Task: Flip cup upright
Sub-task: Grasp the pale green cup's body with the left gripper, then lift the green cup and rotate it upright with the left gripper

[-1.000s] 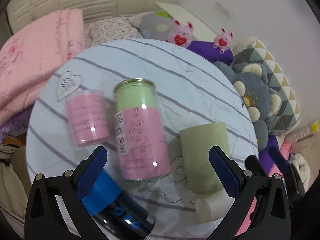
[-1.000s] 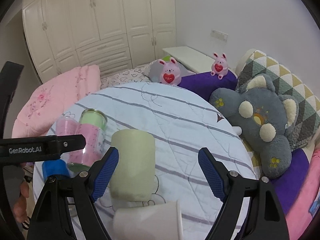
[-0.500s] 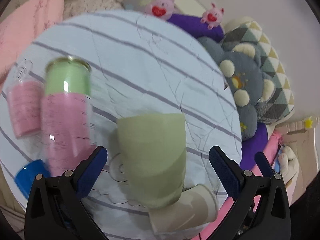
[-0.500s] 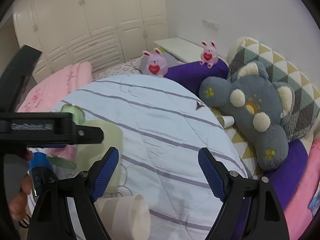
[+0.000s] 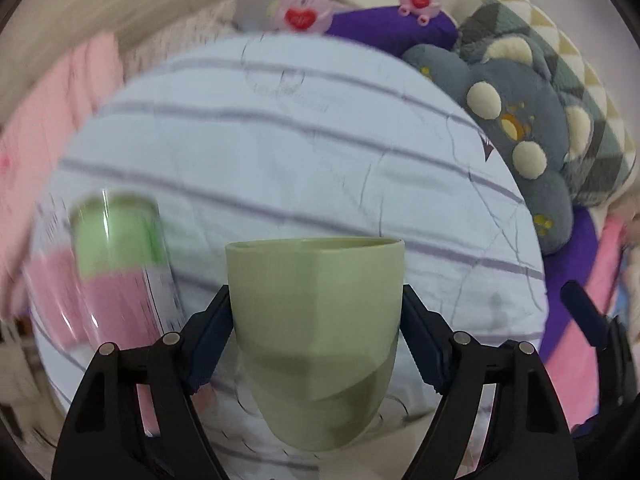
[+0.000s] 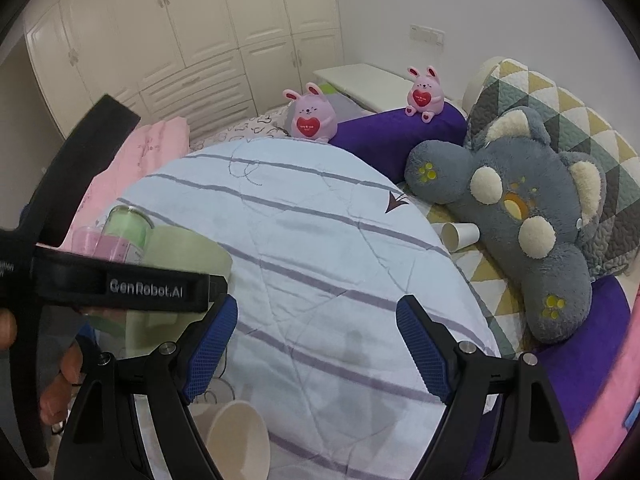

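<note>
We have the left claw clamped on the green cup, rim up, right claw apart; next we judge lowering it onto the counter.

A grey plush toy is lying beside the striped surface, with a paper cup lying on its side against it. Two pink bunnies are sitting behind, one on a purple cushion.

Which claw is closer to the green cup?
Left. The left claw is shut on the green cup; the right claw is open beside it, over the striped cloth.
</note>
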### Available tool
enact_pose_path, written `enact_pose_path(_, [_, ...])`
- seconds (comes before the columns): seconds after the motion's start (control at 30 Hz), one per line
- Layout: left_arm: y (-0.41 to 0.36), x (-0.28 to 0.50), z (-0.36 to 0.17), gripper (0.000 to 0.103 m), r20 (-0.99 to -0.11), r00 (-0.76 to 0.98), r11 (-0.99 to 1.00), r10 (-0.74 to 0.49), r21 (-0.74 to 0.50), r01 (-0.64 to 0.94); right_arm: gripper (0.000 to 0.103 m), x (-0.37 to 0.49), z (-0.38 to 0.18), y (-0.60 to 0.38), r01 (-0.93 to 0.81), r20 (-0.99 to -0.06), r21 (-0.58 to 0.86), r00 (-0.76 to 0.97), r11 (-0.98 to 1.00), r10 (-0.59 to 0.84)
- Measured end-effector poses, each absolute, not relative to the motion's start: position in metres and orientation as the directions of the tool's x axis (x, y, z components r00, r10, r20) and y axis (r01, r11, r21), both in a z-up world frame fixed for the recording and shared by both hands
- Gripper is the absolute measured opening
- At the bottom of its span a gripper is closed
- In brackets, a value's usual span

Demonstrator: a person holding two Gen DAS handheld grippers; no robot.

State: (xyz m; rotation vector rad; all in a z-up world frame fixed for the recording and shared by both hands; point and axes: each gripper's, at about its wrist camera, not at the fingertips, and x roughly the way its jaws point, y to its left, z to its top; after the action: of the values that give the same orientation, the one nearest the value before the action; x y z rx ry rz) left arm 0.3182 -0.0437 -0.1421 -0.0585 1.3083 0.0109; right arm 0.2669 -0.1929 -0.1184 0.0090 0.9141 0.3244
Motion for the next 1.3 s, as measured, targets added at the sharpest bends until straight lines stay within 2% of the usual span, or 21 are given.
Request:
enact_pose_path(0.43, [-0.051, 0.359, -0.147, 0.081, -0.956, 0.293, 0.999, 0.018, 0.031, 0.04, 0.083, 0.3, -0.137, -0.194, -0.264, -0.799, 0.162, 0.53, 0.951, 0.284])
enact_pose_path(0.57, [-0.053, 0.359, -0.149, 0.085, -0.966, 0.259, 1.0, 0.008, 0.015, 0.026, 0.083, 0.303, -0.142, -0.194, -0.267, -0.812, 0.183, 0.502, 0.946, 0.299])
enact_pose_path(0.83, [-0.029, 0.326, -0.114, 0.089, -0.939, 0.337, 0.994, -0.07, -0.095, -0.058, 0.083, 0.297, -0.128, -0.195, -0.276, -0.819, 0.245, 0.454, 0.93, 0.35])
enact_pose_path(1.07, [-0.002, 0.289, -0.084, 0.101, -0.901, 0.434, 0.992, 0.005, -0.049, -0.114, 0.083, 0.296, -0.109, -0.184, -0.294, -0.815, 0.246, 0.452, 0.924, 0.361])
enact_pose_path(1.3, [0.036, 0.264, -0.062, 0.102, -0.859, 0.512, 0.974, -0.004, -0.12, -0.192, 0.083, 0.284, -0.094, -0.163, -0.31, -0.816, 0.175, 0.485, 0.934, 0.314])
